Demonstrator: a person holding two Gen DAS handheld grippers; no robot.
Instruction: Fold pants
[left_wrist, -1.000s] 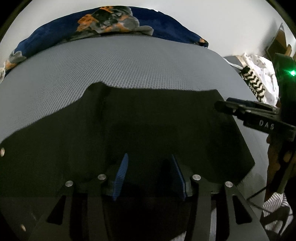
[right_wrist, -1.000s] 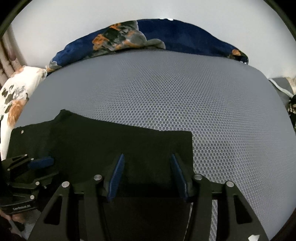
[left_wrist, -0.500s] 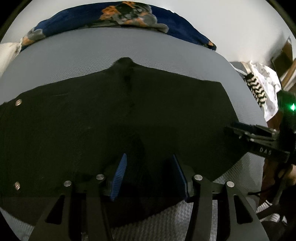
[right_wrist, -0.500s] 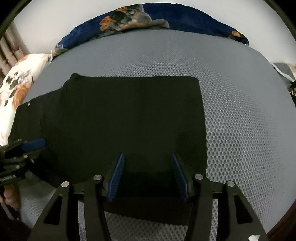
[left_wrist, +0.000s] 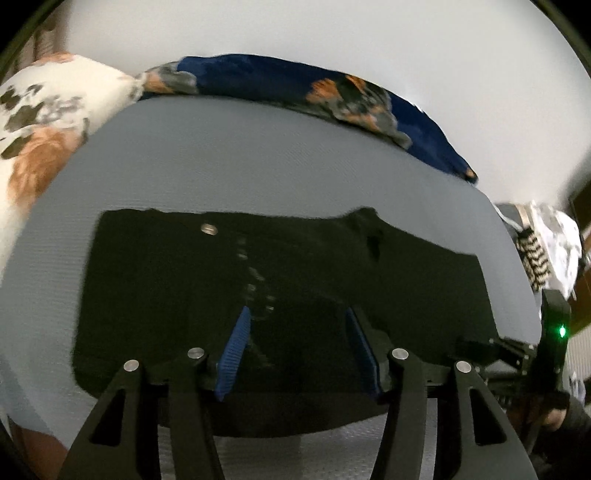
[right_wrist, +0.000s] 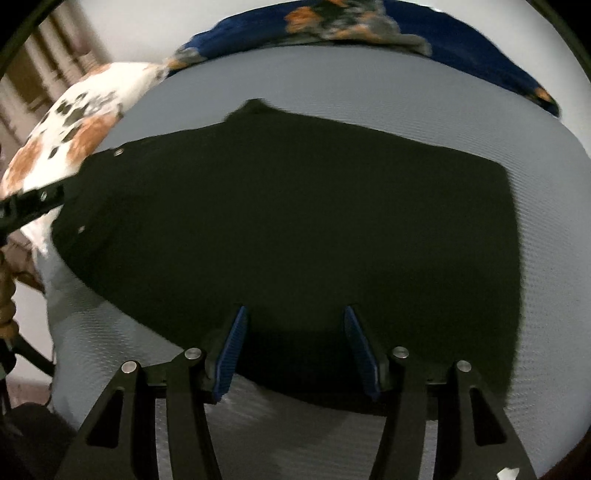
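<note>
Left gripper jaws just been opening, nothing pinched; right gripper jaws apart, empty. Black pants flat on grey bed. Bare mattress beyond every edge; pillows at far side.

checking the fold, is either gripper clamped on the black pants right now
No. In each wrist view the left gripper and right gripper stand open above the black pants, which lie flat on the grey mattress.

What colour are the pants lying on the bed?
Black. The pants show best in the right wrist view, spread flat on the grey bed.
</note>
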